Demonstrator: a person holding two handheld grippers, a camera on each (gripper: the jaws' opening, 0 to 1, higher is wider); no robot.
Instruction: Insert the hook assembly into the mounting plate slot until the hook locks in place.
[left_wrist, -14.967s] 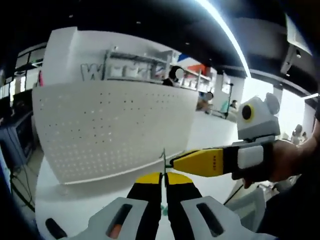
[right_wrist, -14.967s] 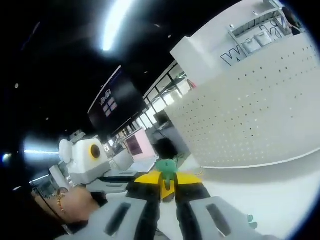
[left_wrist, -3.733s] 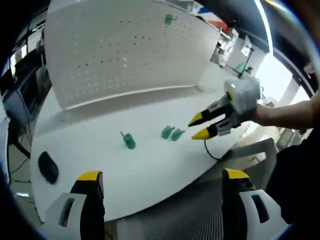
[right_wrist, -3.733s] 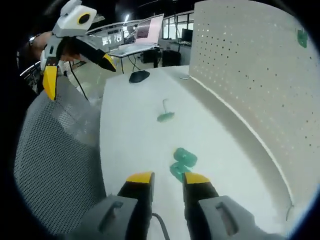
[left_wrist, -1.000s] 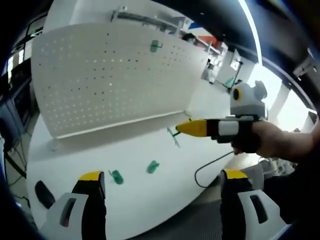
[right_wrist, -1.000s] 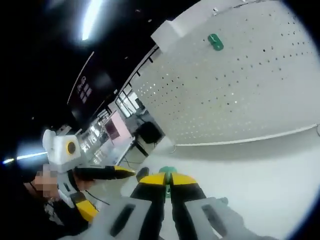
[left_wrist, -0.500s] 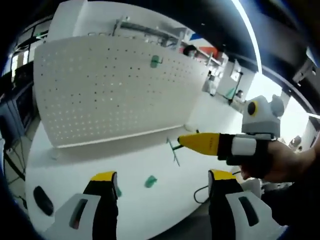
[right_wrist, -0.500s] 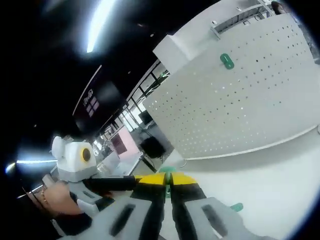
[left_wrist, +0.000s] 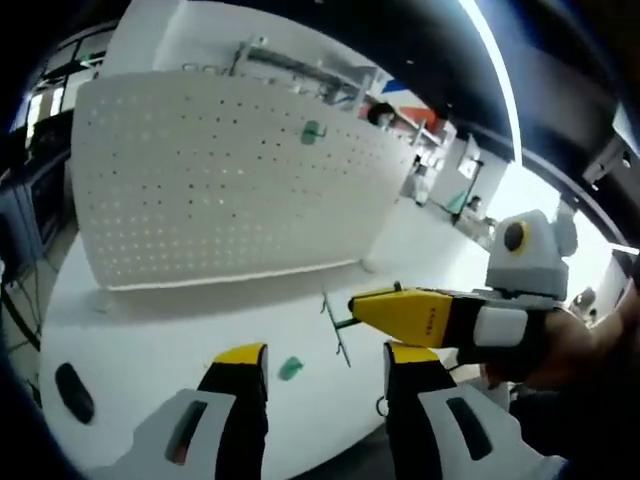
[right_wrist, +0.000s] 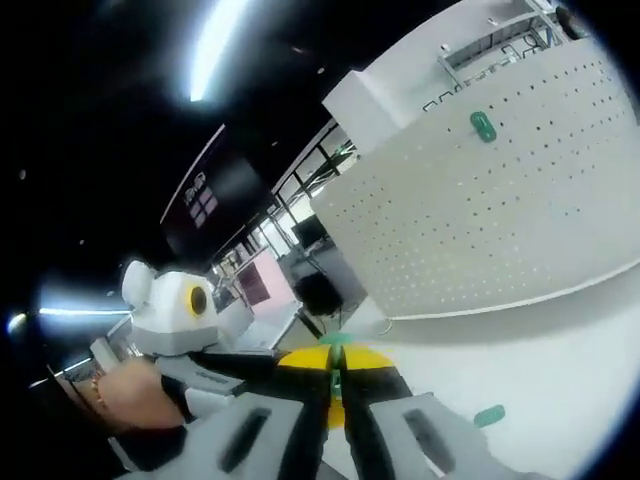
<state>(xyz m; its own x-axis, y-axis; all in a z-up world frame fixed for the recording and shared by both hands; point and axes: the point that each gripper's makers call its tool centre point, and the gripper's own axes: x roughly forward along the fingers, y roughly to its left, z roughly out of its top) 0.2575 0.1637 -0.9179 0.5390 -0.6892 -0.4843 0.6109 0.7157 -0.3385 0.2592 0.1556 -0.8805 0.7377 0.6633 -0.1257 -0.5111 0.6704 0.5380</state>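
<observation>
A thin green hook (left_wrist: 336, 330), a slender rod with a short cross-piece at its near end, is seen held in the tips of the right claw (left_wrist: 352, 305), which enters the left gripper view from the right and is clenched on it. In the right gripper view the right claw (right_wrist: 336, 362) is seen pressed together with a sliver of green between its yellow tips. The left claw (left_wrist: 325, 358) is released, its yellow-tipped black jaws standing apart on either side of the hook, not touching it. A second green hook (left_wrist: 313, 131) is seen mounted high on the mounting plate (left_wrist: 200, 190), a white, matte, gently curved pegboard panel perforated with regular rows of small holes, standing upright at the back of the counter (left_wrist: 150, 340). A small green piece (left_wrist: 290, 369) is seen lying flat on the smooth white counter, between the left claw's jaws and the plate. A dark oval mouse (left_wrist: 70, 392) lies near the counter's left edge.
</observation>
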